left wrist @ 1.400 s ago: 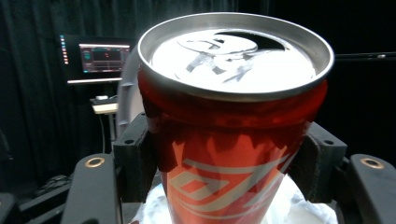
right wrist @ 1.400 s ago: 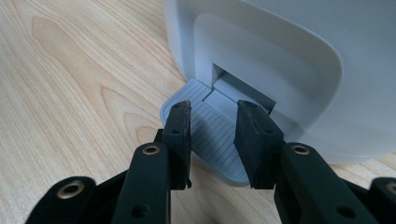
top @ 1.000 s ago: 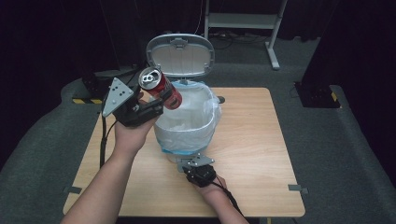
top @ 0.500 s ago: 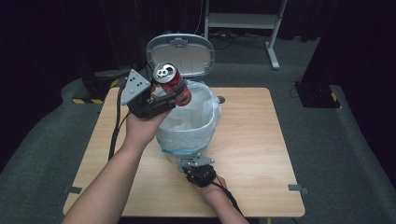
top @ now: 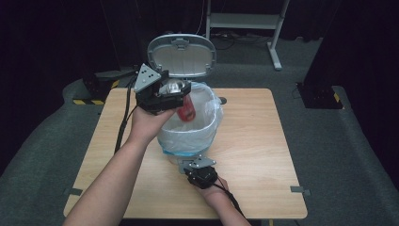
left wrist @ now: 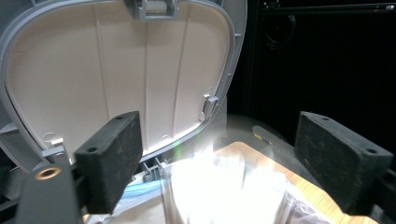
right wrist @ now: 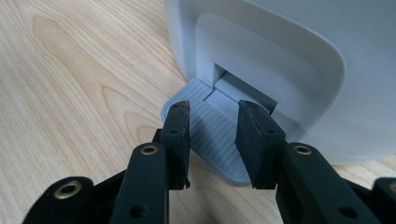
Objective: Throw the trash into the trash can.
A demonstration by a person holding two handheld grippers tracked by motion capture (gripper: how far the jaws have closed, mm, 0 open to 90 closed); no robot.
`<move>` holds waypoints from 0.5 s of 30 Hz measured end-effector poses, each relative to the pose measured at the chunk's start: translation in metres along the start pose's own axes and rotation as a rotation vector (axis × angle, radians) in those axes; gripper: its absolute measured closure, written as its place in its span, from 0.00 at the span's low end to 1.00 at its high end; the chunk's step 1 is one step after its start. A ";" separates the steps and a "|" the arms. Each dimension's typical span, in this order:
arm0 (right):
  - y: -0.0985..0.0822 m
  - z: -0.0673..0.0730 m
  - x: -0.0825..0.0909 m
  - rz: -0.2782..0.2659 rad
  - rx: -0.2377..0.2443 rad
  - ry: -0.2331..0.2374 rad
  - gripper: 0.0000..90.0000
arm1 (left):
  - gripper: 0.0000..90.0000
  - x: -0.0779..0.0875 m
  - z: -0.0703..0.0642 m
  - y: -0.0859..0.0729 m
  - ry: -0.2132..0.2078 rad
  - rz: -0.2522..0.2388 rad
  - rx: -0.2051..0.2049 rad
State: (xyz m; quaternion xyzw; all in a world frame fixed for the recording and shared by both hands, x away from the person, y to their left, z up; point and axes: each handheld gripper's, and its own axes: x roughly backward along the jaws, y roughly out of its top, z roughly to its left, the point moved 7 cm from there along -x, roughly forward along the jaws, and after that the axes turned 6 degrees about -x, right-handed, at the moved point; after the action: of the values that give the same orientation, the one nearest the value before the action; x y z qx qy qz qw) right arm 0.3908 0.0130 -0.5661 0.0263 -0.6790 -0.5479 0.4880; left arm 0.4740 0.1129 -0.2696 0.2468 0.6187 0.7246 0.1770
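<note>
At the near edge of the counter (top: 263, 155), the right tool (top: 201, 170) rests low with its 2 jaws partly spread and pointing at the foot pedal (right wrist: 212, 135) of the white bin (top: 188, 136). From the right gripper view the jaw tips sit over the ribbed grey pedal, 1 on each side of its middle; whether they press on it I cannot tell, and nothing is pinched between them. The pedal juts from a recess at the base of the bin's front wall.

Farther back, the left tool (top: 181, 92) hangs above the bin's mouth, held by the person's left hand (top: 148, 123). Its jaws have just been opening and now stand spread wide, with nothing between the pads in the left gripper view. A red can (top: 187, 108) is just below that tool, tilted, inside the rim of the clear bag liner (top: 207, 110) and blurred.

Behind the tool, the grey lid (top: 181, 55) stands raised upright, its pale inner face toward the person.
</note>
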 end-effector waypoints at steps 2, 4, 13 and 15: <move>0.000 0.000 0.000 0.000 0.000 0.000 0.72 | 0.17 0.000 0.000 -0.001 0.000 0.002 -0.010; 0.000 0.000 0.000 0.001 0.000 0.001 0.72 | 0.18 0.001 -0.001 -0.001 -0.004 0.000 -0.015; 0.000 0.000 0.000 0.002 0.000 0.000 0.71 | 0.22 0.005 -0.003 -0.004 -0.007 -0.012 -0.023; 0.000 0.000 0.000 -0.003 0.012 -0.003 0.71 | 0.22 0.006 -0.003 -0.005 -0.007 -0.011 -0.027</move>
State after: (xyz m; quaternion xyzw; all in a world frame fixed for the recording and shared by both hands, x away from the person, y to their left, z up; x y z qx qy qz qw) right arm 0.3913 0.0129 -0.5660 0.0296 -0.6829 -0.5444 0.4862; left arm 0.4674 0.1143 -0.2737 0.2436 0.6097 0.7308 0.1866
